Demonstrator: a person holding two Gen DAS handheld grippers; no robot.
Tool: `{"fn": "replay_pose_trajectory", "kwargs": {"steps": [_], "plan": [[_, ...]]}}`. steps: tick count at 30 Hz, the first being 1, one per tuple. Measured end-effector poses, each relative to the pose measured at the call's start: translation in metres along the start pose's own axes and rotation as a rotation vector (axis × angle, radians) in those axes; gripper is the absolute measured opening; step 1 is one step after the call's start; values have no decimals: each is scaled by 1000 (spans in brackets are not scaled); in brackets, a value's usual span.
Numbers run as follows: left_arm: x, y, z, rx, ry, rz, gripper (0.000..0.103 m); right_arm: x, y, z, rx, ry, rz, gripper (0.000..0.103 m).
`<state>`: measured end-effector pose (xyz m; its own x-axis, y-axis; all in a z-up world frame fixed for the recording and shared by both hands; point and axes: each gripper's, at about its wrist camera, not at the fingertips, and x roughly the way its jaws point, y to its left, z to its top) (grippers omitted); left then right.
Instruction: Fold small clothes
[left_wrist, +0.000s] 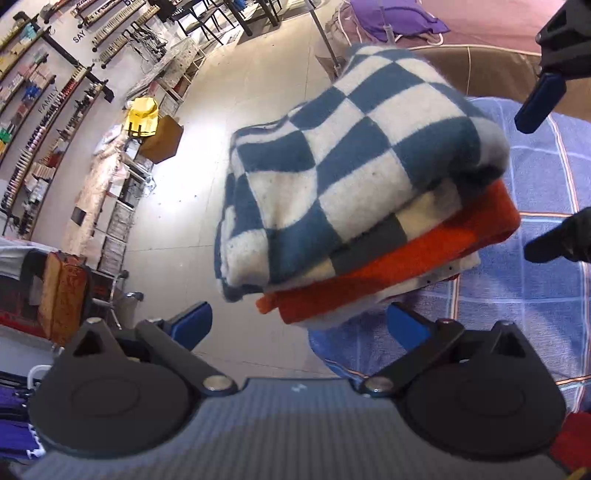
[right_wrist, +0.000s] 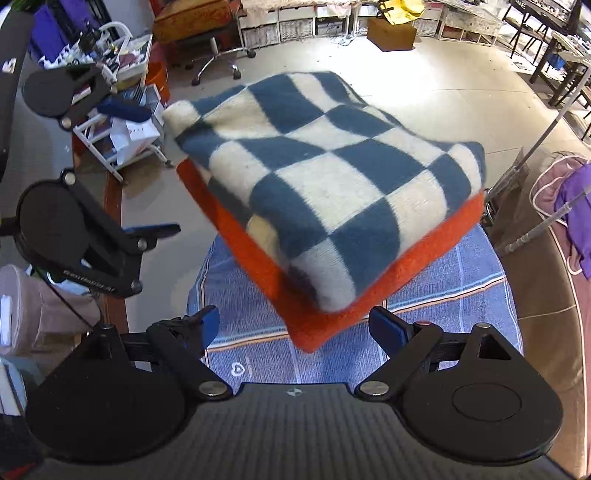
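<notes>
Nearest each camera, blue-padded fingers stood spread wide and empty: the left gripper and the right gripper both faced a folded stack from different sides. On top lay a blue-and-white checkered garment, folded into a thick rectangle, resting on a folded orange-red garment of similar outline. In the right wrist view the stack's long axis ran diagonally, one corner pointing toward that gripper. It sat on a blue plaid cloth, overhanging the cloth's far edge, with open floor beyond.
</notes>
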<state>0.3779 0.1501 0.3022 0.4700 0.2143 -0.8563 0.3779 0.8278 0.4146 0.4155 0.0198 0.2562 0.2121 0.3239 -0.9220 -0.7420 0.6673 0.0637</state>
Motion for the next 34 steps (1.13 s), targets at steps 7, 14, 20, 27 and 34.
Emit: {"fn": "replay_pose_trajectory", "kwargs": {"steps": [7, 14, 20, 27, 34], "plan": [[5, -2, -12, 0, 19, -40, 103, 4, 2, -5, 0, 20, 4, 103], [10, 8, -13, -19, 20, -17, 103, 6, 11, -3, -17, 29, -6, 103], [9, 10, -13, -6, 19, -19, 103, 9, 14, -2, -20, 35, 1, 103], [9, 9, -16, 11, -11, -16, 103, 9, 14, -3, -12, 36, -4, 103], [8, 11, -15, 13, -23, -10, 103, 10, 10, -5, -2, 36, -1, 103]]}}
